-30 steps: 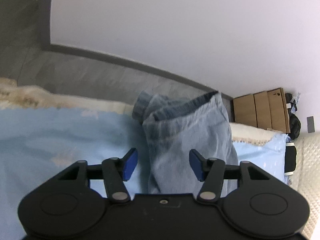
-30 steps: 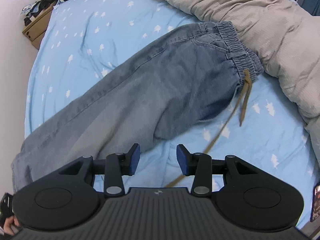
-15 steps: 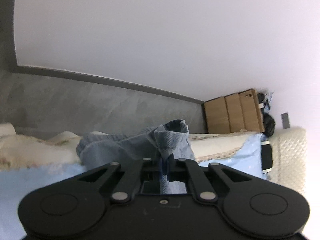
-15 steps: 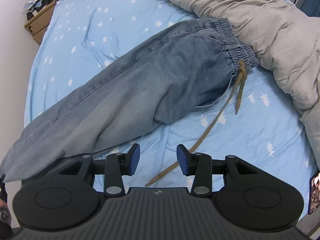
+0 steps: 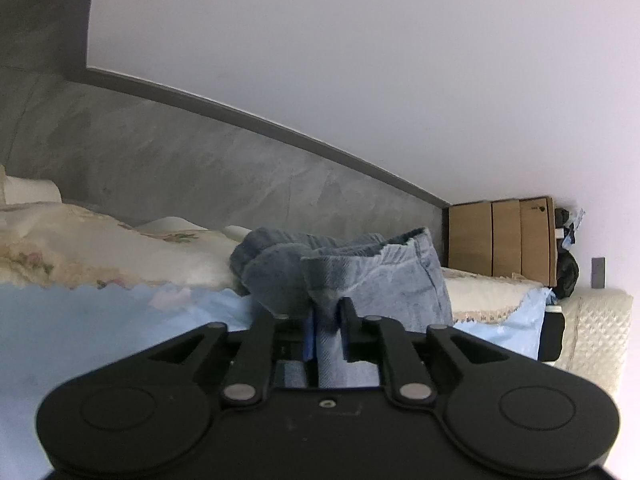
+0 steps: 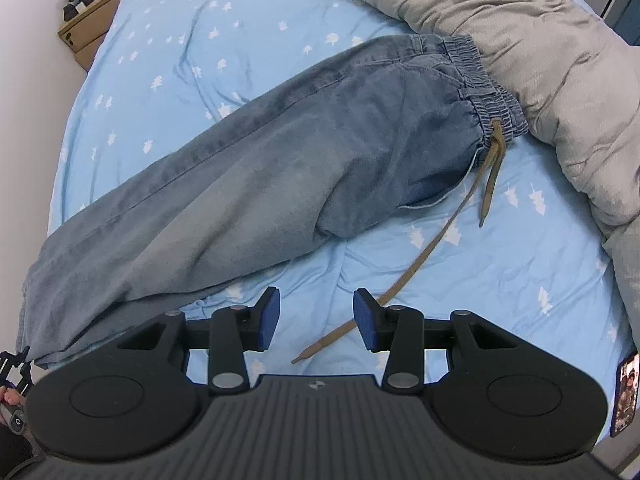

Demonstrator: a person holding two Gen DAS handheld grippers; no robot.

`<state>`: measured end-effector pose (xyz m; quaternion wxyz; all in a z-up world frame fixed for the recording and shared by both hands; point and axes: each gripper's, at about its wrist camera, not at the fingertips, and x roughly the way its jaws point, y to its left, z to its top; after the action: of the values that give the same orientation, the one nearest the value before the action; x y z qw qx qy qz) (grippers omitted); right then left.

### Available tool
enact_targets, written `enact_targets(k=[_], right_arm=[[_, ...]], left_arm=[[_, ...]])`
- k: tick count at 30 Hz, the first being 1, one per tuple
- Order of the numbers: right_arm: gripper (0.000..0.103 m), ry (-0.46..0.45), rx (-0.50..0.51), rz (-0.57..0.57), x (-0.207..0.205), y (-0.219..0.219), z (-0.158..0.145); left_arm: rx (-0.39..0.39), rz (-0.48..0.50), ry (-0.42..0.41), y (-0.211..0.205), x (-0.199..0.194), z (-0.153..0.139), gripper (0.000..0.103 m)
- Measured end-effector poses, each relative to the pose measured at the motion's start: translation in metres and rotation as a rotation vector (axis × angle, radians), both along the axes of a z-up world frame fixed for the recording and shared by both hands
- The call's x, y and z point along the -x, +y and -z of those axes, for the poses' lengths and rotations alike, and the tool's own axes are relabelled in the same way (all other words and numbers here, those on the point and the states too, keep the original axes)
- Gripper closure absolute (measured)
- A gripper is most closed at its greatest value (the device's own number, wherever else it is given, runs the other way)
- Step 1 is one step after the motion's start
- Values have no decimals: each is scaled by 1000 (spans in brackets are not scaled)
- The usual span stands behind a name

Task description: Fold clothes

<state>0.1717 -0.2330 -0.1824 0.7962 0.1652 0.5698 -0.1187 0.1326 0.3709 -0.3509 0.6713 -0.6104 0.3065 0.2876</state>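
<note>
My left jaws are easing apart a little, yet they are clamping a bunched fold of the jeans' hem [image 5: 348, 276] between the left gripper [image 5: 326, 330] pads. In the left wrist view that leg end is standing up crumpled over the blue sheet [image 5: 100, 328], with the grey wall panel [image 5: 160, 160] and cardboard boxes [image 5: 500, 236] behind. I am judging the grip thin: if the pads go on loosening, the denim could slide out and flop back.

In the right wrist view my right gripper [image 6: 316, 318] is hanging with its jaws apart and nothing between them, over bare sheet just beside the loose drawstring [image 6: 432, 248]. The jeans [image 6: 280, 160] are lying flat on the bed, their long axis running diagonally: waistband [image 6: 480, 84] at upper right, touching the grey quilt [image 6: 520, 32], leg ends at lower left. The drawstring could snag in a fold or in my pads.
</note>
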Motion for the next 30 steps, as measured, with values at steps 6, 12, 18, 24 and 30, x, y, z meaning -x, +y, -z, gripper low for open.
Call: enact_targets(k=[6, 12, 18, 24, 30], right_arm=[[59, 8, 0, -8, 0, 3, 3], [55, 22, 5, -33, 4, 8, 3], [54, 21, 21, -30, 12, 3, 0], [53, 14, 1, 12, 24, -9, 4], [53, -3, -64, 61, 31, -21, 20]], left_arm=[[-5, -12, 10, 0, 10, 0, 35], [32, -18, 39, -3, 6, 19, 31], [-25, -42, 3, -5, -11, 23, 38], [-137, 10, -1, -11, -24, 6, 91], [-276, 120, -116, -27, -36, -51, 98]])
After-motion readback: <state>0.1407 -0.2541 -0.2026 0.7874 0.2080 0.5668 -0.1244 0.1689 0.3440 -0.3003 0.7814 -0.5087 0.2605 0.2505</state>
